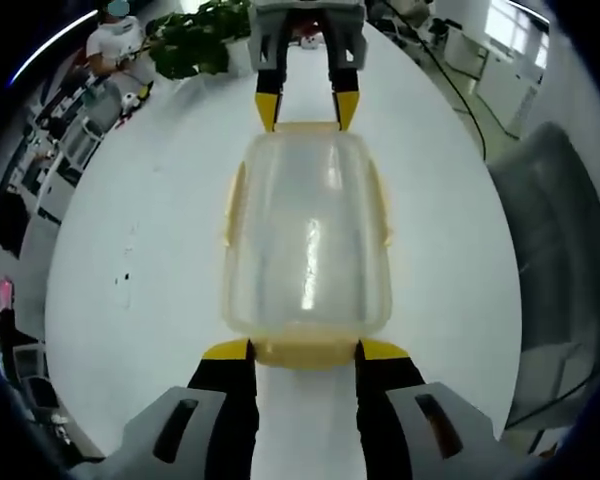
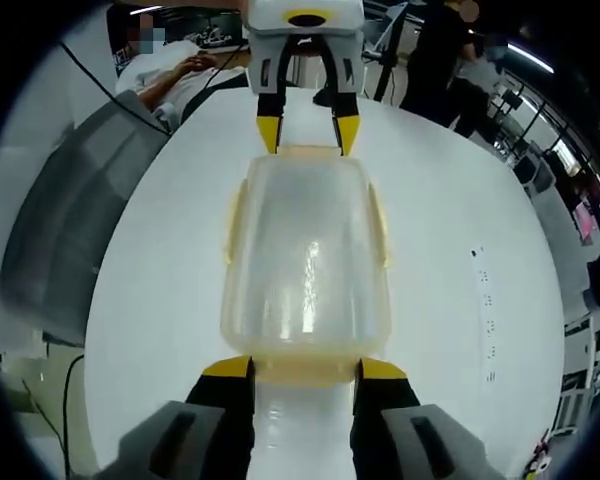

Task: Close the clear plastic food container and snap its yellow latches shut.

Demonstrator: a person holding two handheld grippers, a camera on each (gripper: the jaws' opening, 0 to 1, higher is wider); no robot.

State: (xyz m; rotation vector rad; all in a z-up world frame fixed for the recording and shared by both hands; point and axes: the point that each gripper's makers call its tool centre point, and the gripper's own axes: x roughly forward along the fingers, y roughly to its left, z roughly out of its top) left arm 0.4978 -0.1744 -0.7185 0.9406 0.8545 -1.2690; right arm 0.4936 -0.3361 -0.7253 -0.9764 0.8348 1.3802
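Facing each other across the white table (image 1: 450,260), we hold our two grippers at the two short ends of the clear container (image 1: 308,240). The lid sits on it already, so the closing part seems done. The left gripper (image 1: 305,352) has its jaws spread, one on each side of the near yellow end latch (image 1: 305,354). The right gripper (image 2: 305,372) stands the same way at its own end latch (image 2: 305,374), jaws apart and gripping nothing. We judge the side latches (image 1: 234,205) are not yet pressed flat, so the snapping is left.
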